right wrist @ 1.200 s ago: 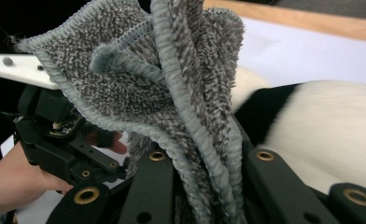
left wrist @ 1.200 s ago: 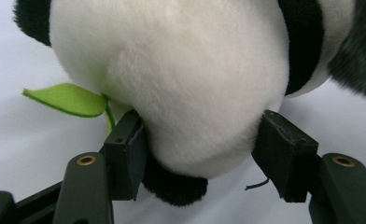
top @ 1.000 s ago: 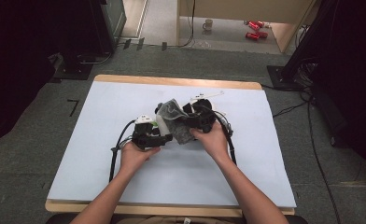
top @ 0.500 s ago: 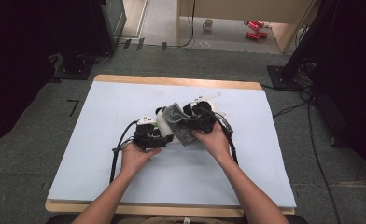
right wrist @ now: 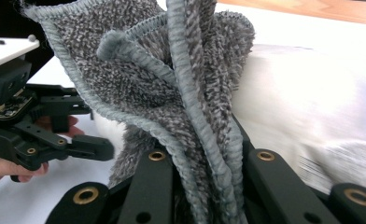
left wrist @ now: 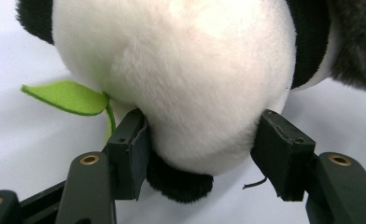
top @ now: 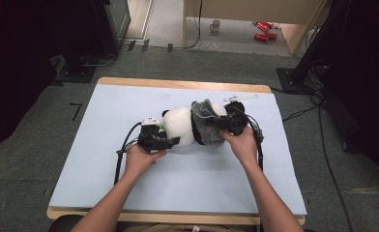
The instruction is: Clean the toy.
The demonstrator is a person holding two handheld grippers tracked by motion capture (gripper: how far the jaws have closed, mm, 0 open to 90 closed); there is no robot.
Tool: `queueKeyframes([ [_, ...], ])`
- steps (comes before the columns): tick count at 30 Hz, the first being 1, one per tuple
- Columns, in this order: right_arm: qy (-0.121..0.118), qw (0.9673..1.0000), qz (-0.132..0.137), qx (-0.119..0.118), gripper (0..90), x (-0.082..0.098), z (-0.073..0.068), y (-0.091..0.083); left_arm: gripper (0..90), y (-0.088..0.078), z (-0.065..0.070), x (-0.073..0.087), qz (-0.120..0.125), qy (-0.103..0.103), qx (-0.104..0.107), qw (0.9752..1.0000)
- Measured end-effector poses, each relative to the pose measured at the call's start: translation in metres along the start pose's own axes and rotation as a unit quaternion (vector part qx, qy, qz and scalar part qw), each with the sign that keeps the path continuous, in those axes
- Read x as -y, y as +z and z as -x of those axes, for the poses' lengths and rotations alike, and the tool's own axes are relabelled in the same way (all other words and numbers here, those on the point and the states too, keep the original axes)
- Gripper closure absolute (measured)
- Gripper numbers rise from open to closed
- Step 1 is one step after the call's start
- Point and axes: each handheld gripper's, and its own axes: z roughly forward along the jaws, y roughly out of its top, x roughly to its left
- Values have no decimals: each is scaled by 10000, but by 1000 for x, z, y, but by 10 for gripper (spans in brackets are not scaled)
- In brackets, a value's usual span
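A black-and-white plush panda (top: 180, 124) lies on the pale blue table top (top: 129, 96). My left gripper (top: 175, 141) comes at it from the left. In the left gripper view its pads (left wrist: 137, 147) press into both sides of the panda's white rounded end (left wrist: 186, 70), beside a green felt leaf (left wrist: 64, 97). A grey fuzzy cloth (top: 204, 123) drapes over the panda's right part. My right gripper (top: 221, 123) is shut on a bunched fold of that cloth (right wrist: 172, 79), which stands up between its jaws (right wrist: 204, 163). The left gripper (right wrist: 55, 140) shows beyond the cloth.
A thin white strip (top: 240, 97) lies near the table's far right edge. On the floor beyond stand a mug (top: 216, 25) and red cans (top: 262, 26). Dark equipment stands flank the table, and cables (top: 323, 145) run along the floor at right.
My right hand has pulled the grey cloth to the right, uncovering the panda's white body. The left hand has stayed where it was on the panda.
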Motion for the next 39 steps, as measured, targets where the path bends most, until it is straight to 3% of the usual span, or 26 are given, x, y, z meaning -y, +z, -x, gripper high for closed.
queueKeyframes([
  [11,503,9982,217,247,784,15,36,-24,399,1,-6,-9,-136,-16,98,9999],
  [14,634,9971,174,378,784,20,46,-28,399,1,-9,-10,-165,-23,139,9998],
  [17,764,9964,183,325,784,26,52,-27,395,1,-10,-11,-138,118,146,9997],
  [19,800,9962,156,322,784,30,55,-27,394,1,-12,-12,-139,99,171,9997],
  [23,796,9947,-58,645,785,35,63,-26,395,1,-14,-13,-136,63,205,9997],
  [25,909,9936,-102,659,786,37,69,-28,396,1,-15,-13,-135,50,234,9996],
  [28,1028,9929,5,603,787,35,74,-35,395,2,-15,-12,-89,69,264,9996],
  [34,1043,9921,400,564,786,21,75,-52,392,2,-14,-9,-54,139,266,9995],
  [39,1011,9922,527,510,786,12,75,-52,389,2,-13,-6,-22,162,240,9996],
])
